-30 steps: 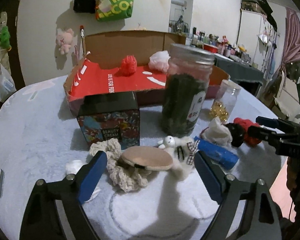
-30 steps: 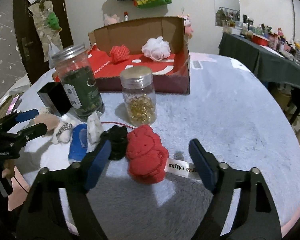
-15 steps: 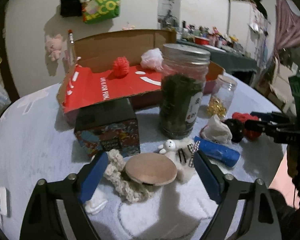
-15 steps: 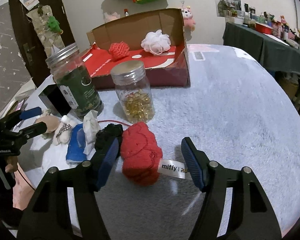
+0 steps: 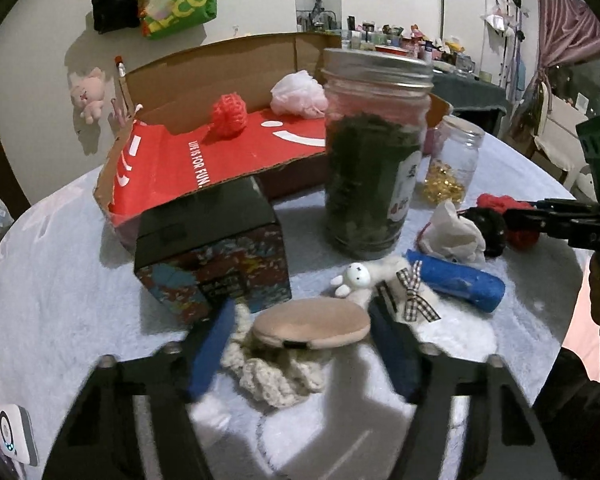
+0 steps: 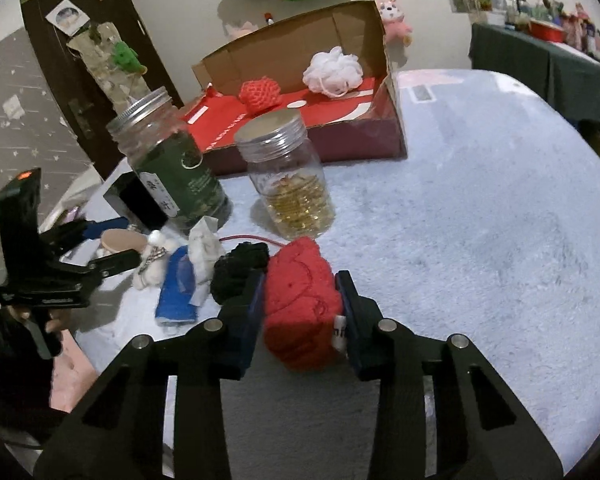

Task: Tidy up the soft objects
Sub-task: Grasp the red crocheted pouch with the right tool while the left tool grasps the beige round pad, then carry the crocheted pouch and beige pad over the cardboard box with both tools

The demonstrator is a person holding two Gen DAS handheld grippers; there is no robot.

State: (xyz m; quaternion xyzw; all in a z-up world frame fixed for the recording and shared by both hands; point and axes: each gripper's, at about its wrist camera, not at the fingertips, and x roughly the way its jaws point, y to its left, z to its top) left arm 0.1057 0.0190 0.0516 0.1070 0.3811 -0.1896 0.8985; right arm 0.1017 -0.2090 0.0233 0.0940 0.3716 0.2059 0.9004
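A beige round puff (image 5: 312, 328) lies on a cream knitted scrunchie (image 5: 276, 380) between the fingers of my left gripper (image 5: 300, 310). Its jaws are closing: the right pad meets the puff's edge, and the left pad is at the scrunchie, just short of the puff. My right gripper (image 6: 300, 280) has its jaws closing too, with both pads pressed into a red plush toy (image 6: 300, 312) that rests on the pale fleece table cover (image 6: 480, 220). The left gripper (image 6: 130, 240) also shows in the right wrist view.
A cardboard box (image 5: 204, 80) at the back holds a red knitted ball (image 5: 228, 116) and a white bath pouf (image 5: 300, 94). In front stand a green-filled jar (image 5: 372, 168), a small jar (image 6: 288, 184) and a black box (image 5: 212, 256). A white bunny (image 5: 380, 280), blue tube (image 6: 176, 288), tissue (image 5: 452, 236) and black scrunchie (image 6: 240, 268) lie between the grippers.
Both pairs of jaws have narrowed. The right pads have come in onto the red plush toy. The left fingers have closed in around the puff and scrunchie, and that view has rolled a little.
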